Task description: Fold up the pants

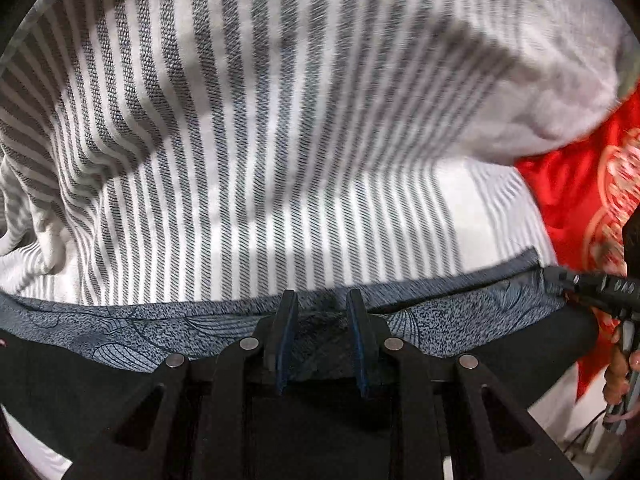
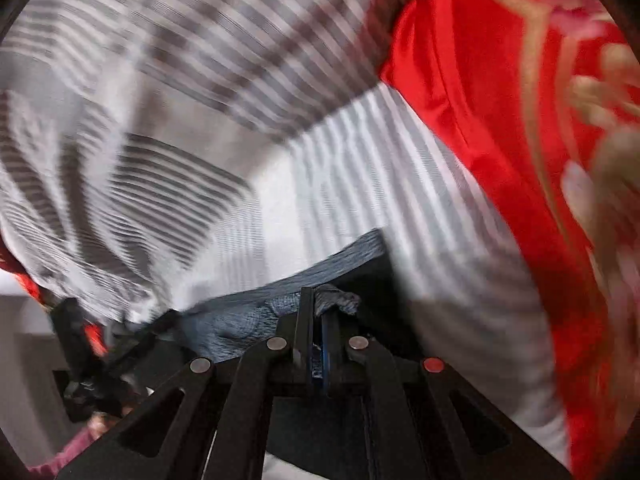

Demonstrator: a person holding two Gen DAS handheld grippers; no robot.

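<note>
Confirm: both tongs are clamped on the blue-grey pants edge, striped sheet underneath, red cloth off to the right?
Not quite. Only the right tongs are clamped on the pants; the left wrist view shows the left tongs standing open at the pants edge. Striped sheet underneath and red cloth to the right are correct.

No legible text, labels, brands or numbers anywhere.

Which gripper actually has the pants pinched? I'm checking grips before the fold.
The right gripper: its jaws are shut on the pants. The left gripper has a visible gap.
</note>
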